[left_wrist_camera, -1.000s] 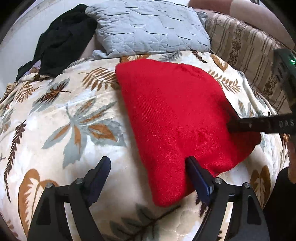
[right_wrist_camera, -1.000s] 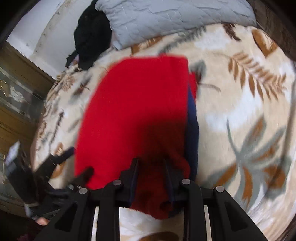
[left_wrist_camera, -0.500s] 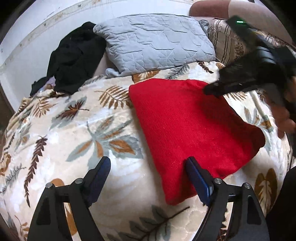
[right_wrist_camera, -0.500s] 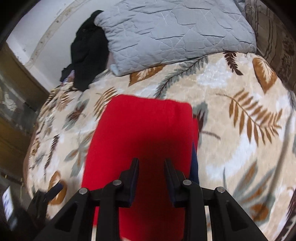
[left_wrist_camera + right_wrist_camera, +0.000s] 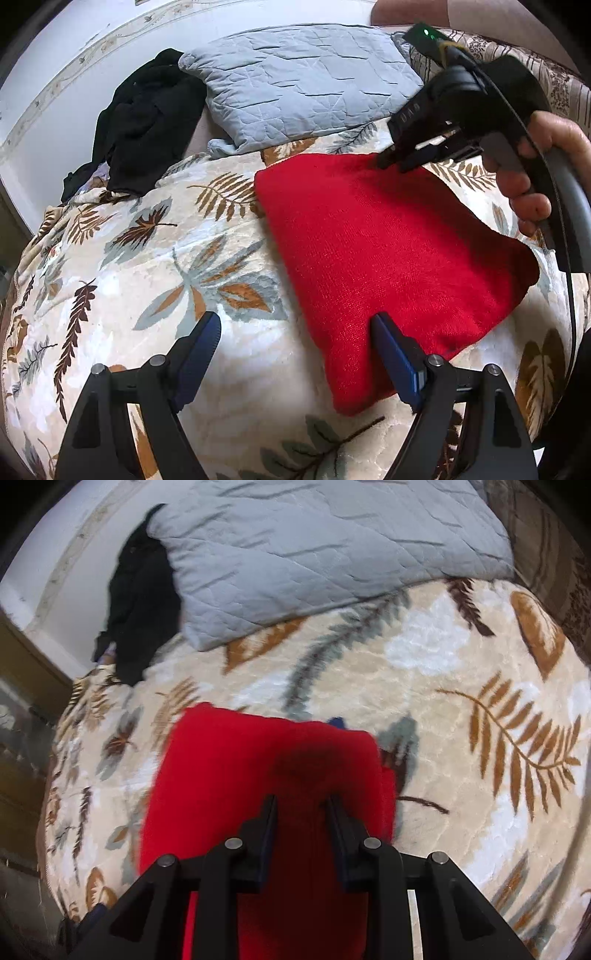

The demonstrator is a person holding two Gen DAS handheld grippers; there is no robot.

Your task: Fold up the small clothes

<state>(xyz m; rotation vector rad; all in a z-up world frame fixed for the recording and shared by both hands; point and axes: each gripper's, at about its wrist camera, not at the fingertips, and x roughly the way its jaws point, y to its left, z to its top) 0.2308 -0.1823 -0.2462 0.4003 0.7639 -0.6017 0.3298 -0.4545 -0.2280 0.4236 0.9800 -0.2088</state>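
A red knit garment [image 5: 388, 258] lies folded flat on the leaf-print blanket [image 5: 166, 277]; a sliver of blue shows at its far edge [image 5: 336, 722]. My left gripper [image 5: 295, 325] stands wide open low over the blanket, its right finger [image 5: 391, 354] against the garment's near edge, nothing between the jaws. My right gripper [image 5: 384, 162], carried by a hand [image 5: 532, 177], hovers at the garment's far edge. In the right wrist view the right gripper [image 5: 301, 805] has its jaws a narrow gap apart above the red garment [image 5: 240, 775], which lies flat beneath with no fabric bunched between them.
A grey quilted pillow [image 5: 303, 85] lies at the head of the bed. Crumpled black clothes [image 5: 147, 122] sit to its left against the white wall. Striped patterned fabric [image 5: 561, 85] borders the right side. Wooden furniture [image 5: 22, 720] stands beyond the bed's left edge.
My right gripper has travelled from the red garment's right edge to its far edge. The left gripper has tilted slightly and stays open at the near edge.
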